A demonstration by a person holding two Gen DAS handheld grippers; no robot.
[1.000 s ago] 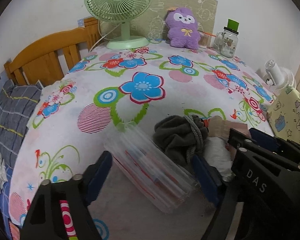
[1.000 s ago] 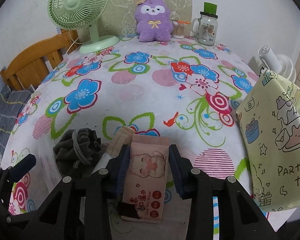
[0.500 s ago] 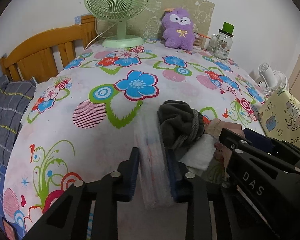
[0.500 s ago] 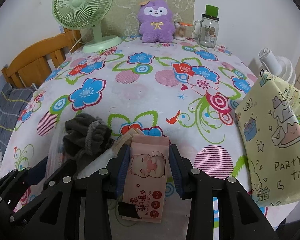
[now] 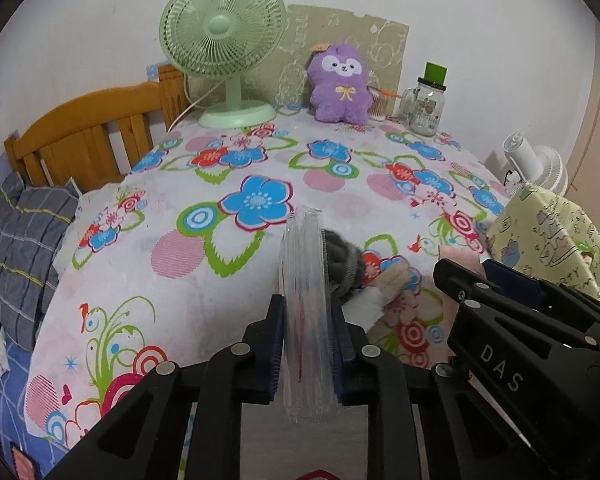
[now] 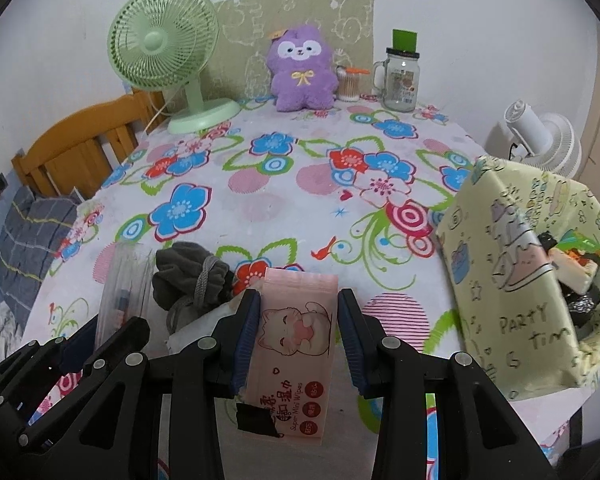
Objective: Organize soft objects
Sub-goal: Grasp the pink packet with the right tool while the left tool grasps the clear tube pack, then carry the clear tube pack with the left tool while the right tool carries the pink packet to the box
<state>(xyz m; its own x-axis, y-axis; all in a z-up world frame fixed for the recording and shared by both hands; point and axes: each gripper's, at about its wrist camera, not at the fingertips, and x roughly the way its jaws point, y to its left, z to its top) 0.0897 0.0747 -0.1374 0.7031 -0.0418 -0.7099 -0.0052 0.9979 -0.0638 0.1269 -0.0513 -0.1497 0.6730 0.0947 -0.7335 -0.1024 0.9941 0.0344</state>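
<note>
Both packs are now clamped: your left gripper [image 5: 306, 344] just closed on the clear plastic pouch [image 5: 304, 280], your right gripper [image 6: 298, 336] holds the pink wet-wipes pack [image 6: 296, 344]; lift next.

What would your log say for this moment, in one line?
left tongs: shut on clear packet | right tongs: shut on pink wipes pack | grey pouch: on table

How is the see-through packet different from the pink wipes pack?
The clear plastic packet is see-through with a red streak inside; the pink wet wipes pack is solid pink with a cartoon cat. The packet is pinched in the left hand-held gripper; the wipes pack sits in the right hand-held gripper. The packet looks thinner. Both are held above the flowered tablecloth.
</note>
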